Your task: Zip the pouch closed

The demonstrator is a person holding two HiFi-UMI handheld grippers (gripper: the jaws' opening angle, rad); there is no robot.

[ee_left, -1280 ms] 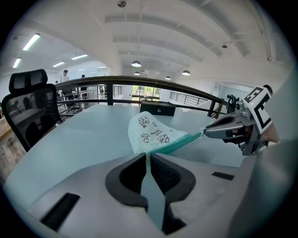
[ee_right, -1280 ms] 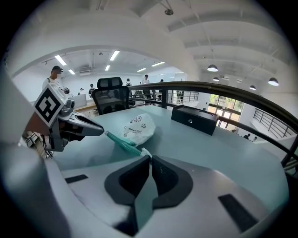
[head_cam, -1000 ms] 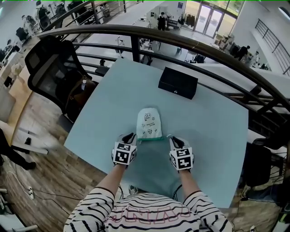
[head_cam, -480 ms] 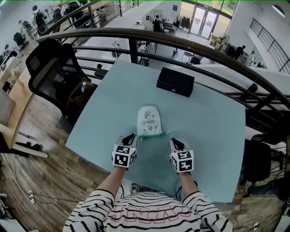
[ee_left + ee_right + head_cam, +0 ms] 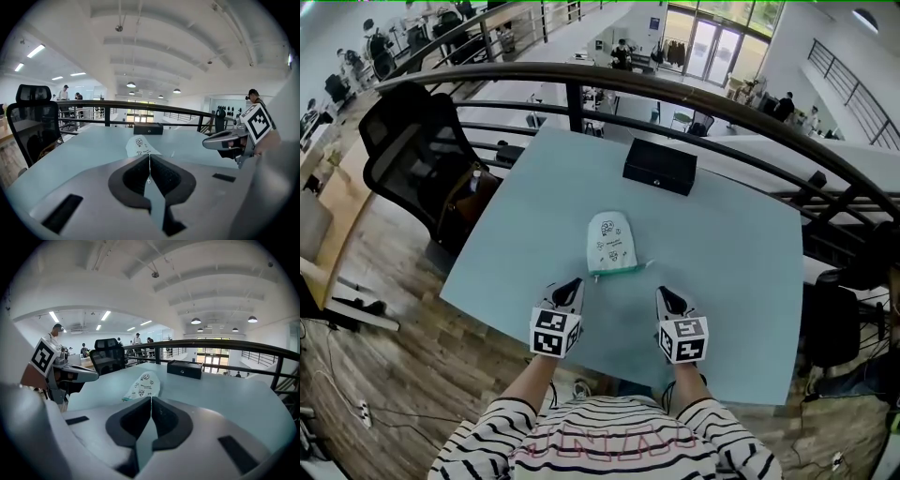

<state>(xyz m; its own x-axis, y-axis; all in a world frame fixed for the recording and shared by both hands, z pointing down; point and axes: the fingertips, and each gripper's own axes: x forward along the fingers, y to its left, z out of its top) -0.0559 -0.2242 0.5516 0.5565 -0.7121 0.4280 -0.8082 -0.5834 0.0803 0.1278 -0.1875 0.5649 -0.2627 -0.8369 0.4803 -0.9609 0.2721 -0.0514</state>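
A white pouch (image 5: 610, 242) with small printed drawings and a green zipper edge lies flat in the middle of the pale blue table (image 5: 731, 262); it also shows ahead in the left gripper view as the pouch (image 5: 139, 146) and in the right gripper view as the pouch (image 5: 142, 385). My left gripper (image 5: 574, 286) hovers short of the pouch's near left corner, jaws shut and empty. My right gripper (image 5: 662, 295) is held to the pouch's near right, also shut with nothing between the pads. Neither touches the pouch.
A black box (image 5: 659, 166) sits at the table's far side. A dark railing (image 5: 581, 80) curves behind the table, and a black office chair (image 5: 412, 150) stands at the left. The table's near edge lies just under both grippers.
Both grippers have drawn back toward me and risen, away from the pouch's zipper end. The pouch stays flat on the table.
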